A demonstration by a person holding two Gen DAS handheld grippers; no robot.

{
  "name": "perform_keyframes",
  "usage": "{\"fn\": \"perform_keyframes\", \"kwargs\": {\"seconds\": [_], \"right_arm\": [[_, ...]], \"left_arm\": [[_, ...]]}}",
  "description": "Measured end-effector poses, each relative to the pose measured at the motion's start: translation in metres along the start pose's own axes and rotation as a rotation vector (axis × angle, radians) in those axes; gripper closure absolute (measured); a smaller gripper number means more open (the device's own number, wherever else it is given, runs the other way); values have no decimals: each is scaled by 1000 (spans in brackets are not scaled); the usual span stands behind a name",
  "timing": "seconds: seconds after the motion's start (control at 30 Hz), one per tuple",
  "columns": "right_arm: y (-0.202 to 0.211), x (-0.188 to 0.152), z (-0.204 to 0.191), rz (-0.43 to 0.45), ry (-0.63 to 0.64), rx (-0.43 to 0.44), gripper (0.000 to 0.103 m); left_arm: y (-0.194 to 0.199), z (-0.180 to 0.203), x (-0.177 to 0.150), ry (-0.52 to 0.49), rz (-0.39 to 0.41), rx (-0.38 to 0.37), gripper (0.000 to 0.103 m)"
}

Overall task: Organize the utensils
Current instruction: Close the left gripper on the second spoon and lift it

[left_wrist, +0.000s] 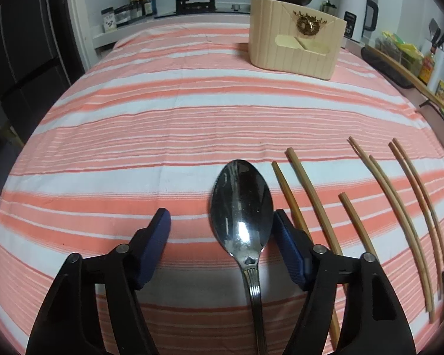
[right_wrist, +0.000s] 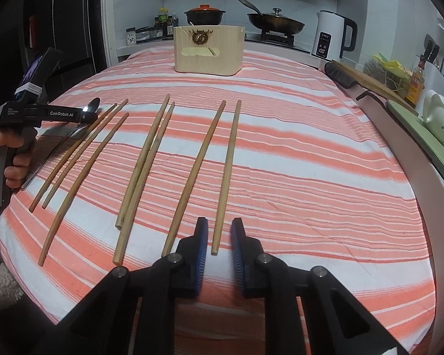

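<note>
A steel spoon (left_wrist: 241, 207) lies bowl-up on the striped cloth between the fingers of my left gripper (left_wrist: 220, 227). Its bowl sits against the right pad (left_wrist: 284, 236) and the left pad stands clear, so the gripper is open. From the right wrist view, that left gripper (right_wrist: 89, 116) hovers over the spoon (right_wrist: 92, 107) at the far left. Several wooden chopsticks (right_wrist: 145, 159) lie in a row. The near end of the rightmost chopstick (right_wrist: 226, 171) lies between the fingers of my right gripper (right_wrist: 219, 236), which are narrowly open and not touching it. A beige utensil holder (right_wrist: 208, 50) stands at the back.
A hand (right_wrist: 11, 153) grips the left tool. Behind the table sit a clay pot (right_wrist: 205, 13), a wok (right_wrist: 275, 23) and a white kettle (right_wrist: 334, 35). A cutting board (right_wrist: 369, 80), bottles and a green tray (right_wrist: 414, 130) line the right edge.
</note>
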State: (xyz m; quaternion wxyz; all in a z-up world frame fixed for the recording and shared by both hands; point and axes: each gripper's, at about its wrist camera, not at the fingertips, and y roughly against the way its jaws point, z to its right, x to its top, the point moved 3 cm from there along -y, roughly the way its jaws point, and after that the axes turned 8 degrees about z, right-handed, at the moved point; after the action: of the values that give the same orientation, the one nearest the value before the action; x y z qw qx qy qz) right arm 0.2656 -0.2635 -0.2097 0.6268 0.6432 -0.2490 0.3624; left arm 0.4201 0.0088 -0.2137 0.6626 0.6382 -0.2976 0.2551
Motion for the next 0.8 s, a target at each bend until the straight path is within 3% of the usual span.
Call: {"fn": "perform_keyframes", "kwargs": {"seconds": [0.03,0.07,0.43,0.8], "right_arm": [[0,0,1,-1,-4,-4,97],[0,0,3,-2,-14,0,97],[11,26,14,25,-55,19,98],[64,101,28,181,-17,16,98]], "left_arm": [[1,1,1,-4,8,-6,54],[1,2,2,-7,12,-9,62],[14,-5,4,52,34,-54,62],[87,-6,33,40,151,-122,62]]}}
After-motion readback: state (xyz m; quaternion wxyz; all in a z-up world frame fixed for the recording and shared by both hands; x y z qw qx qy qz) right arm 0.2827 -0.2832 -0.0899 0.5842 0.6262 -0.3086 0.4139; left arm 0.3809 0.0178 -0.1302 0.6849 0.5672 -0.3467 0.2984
